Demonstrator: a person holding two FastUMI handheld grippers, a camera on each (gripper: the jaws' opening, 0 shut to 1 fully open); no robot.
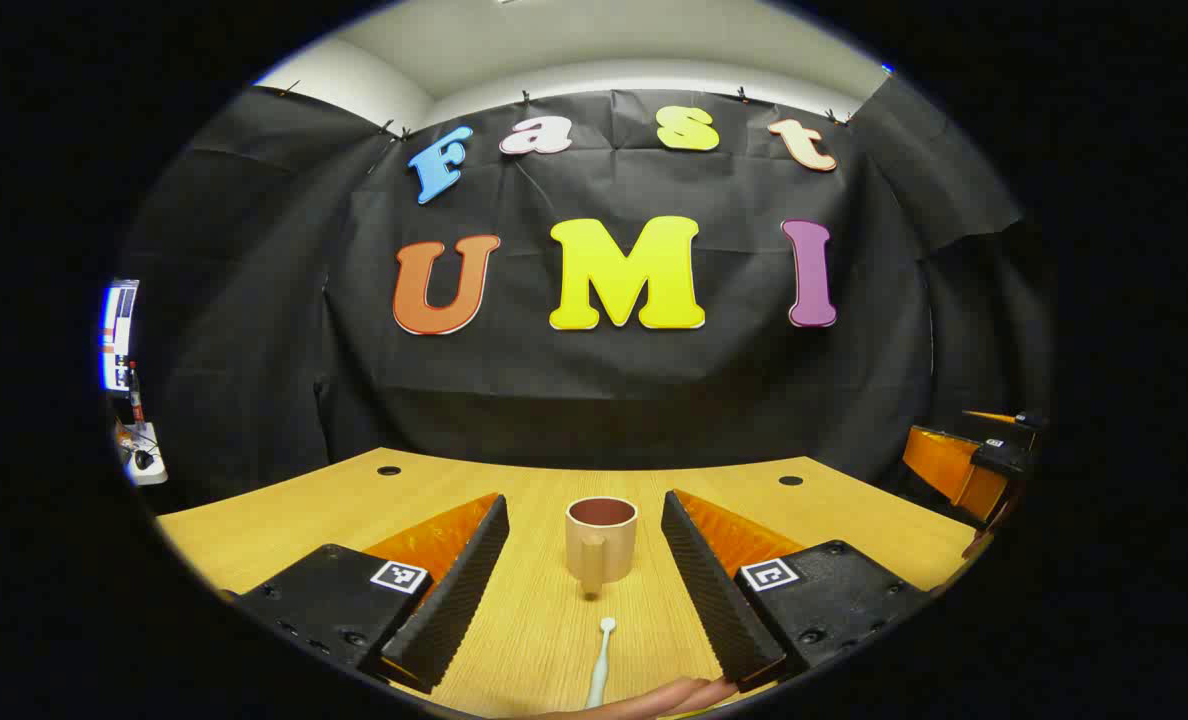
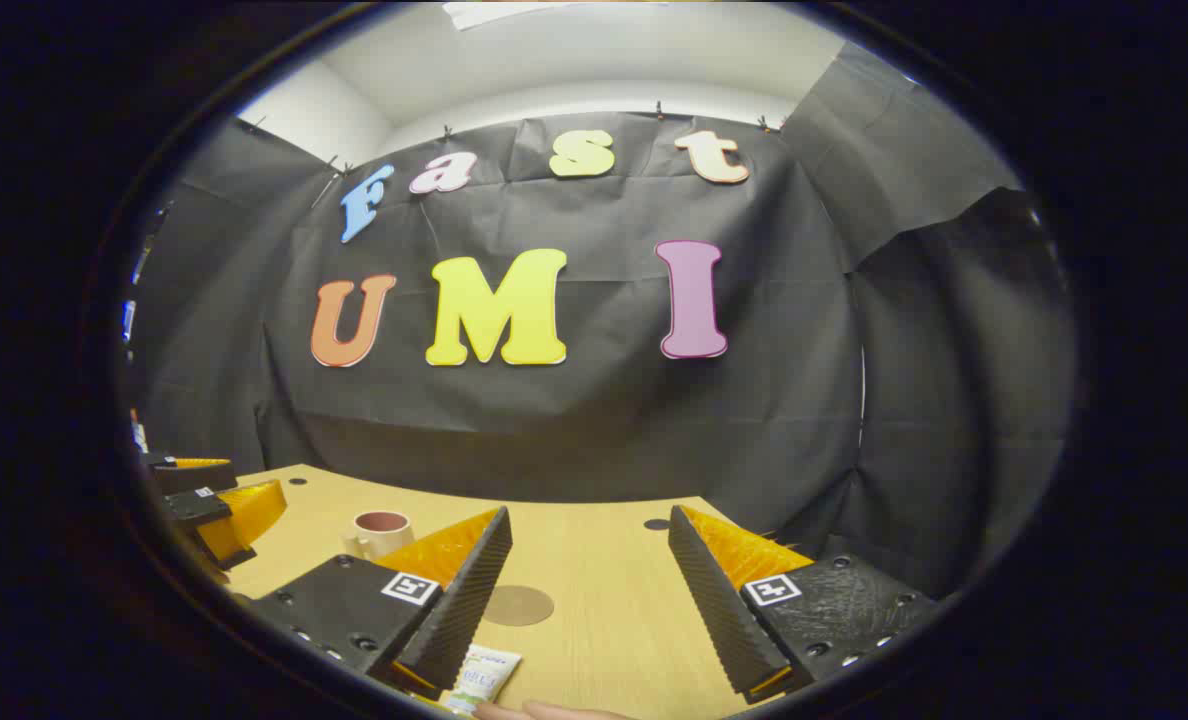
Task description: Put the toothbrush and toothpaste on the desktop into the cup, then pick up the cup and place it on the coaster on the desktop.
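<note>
The toothbrush [image 1: 601,662] lay at the desktop's [image 1: 304,510] near edge between my spread left gripper [image 1: 594,610], the cup [image 1: 601,538] upright beyond. My right gripper [image 2: 584,610] stood spread over the toothpaste [image 2: 486,676] and coaster [image 2: 517,605]. I judged the slim brush could slip; the tube's print was unreadable

Recording booth in a lab/office room: black cloth wall [image 1: 594,400] clipped up on three sides, pale wood worktop [image 1: 854,520] with cable grommet holes [image 1: 790,481], lit monitor [image 1: 117,335] outside booth's left edge.
</note>
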